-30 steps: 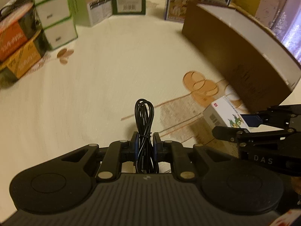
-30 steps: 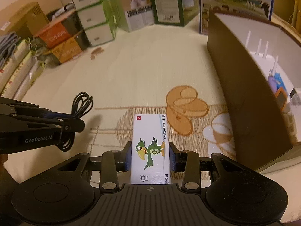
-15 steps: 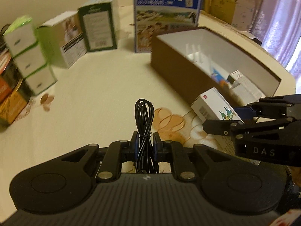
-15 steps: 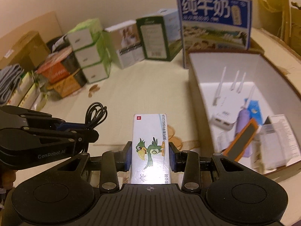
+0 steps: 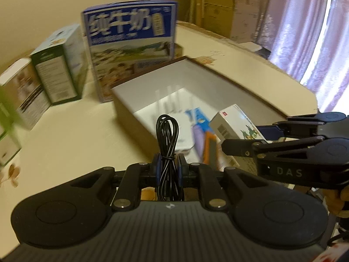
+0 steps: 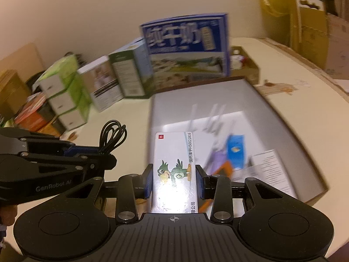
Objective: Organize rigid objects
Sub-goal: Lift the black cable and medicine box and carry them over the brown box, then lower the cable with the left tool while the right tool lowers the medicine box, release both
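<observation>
My left gripper [image 5: 168,167] is shut on a coiled black cable [image 5: 167,135], whose loop sticks up above the pads. My right gripper [image 6: 174,180] is shut on a white medicine box with a green parrot [image 6: 173,163]. Both hang over the near end of a brown open box with a white inside [image 6: 257,100]. In the left wrist view the parrot box [image 5: 235,124] and the right gripper [image 5: 244,139] show at the right, above the box's contents. In the right wrist view the left gripper [image 6: 109,155] and its cable [image 6: 113,134] sit at the left, over the table.
The brown box holds a white router with antennas [image 6: 209,122], a blue packet [image 6: 236,150], a purple item, an orange-edged item and a white carton [image 6: 270,170]. A blue milk carton [image 6: 185,50], green and white boxes [image 6: 128,74] and stacked boxes [image 6: 63,93] line the table's far side.
Both grippers have risen and travelled from the bare tablecloth toward the brown box; its inside has come into view. Each grip is unchanged.
</observation>
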A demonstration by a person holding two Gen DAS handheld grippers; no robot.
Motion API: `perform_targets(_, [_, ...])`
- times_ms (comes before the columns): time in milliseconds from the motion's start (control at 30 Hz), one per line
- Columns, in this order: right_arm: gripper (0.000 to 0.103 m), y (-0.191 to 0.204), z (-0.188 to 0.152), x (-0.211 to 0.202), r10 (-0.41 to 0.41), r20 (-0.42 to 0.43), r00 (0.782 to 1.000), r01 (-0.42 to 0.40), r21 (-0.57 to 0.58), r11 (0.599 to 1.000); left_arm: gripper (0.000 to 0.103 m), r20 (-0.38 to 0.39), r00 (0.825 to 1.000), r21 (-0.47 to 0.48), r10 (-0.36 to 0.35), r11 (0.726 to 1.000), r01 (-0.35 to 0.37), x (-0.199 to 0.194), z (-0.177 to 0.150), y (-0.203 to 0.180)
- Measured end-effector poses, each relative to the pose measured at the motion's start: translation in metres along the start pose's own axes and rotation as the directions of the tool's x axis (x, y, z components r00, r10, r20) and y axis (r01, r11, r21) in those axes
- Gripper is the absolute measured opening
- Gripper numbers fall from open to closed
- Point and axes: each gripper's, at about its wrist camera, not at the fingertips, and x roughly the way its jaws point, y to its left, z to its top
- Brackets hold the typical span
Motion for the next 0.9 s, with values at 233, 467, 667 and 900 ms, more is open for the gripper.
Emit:
perform_targets(233, [0.035,-0.039,0.021,0.013,-0.048,-0.012,0.999,0.048,0.027,0.998,0.011,-0.012,0.999,0.016,-0.045,0.999,0.046,0.035,0.035,-0.022])
perform_targets(467, [0.035,-0.068,0.038,0.039,-0.086,-0.036,0.996,0.088,0.069,0.994,0.011,-0.049,0.998,0.029,-0.046,0.998,0.047,0.077,0.061,-0.032])
perform_targets(667, [0.035,-0.086,0.047,0.063,-0.109,-0.054,0.993,0.114,0.099,0.989,0.011,-0.086,0.996,0.041,-0.032,0.999,0.036,0.109,0.074,-0.028])
perform_targets(900, [0.035,-0.096,0.054,0.086,-0.121,-0.068,0.99,0.129,0.115,0.985,0.011,-0.116,0.993,0.05,-0.017,0.998,0.023,0.137,0.08,-0.021])
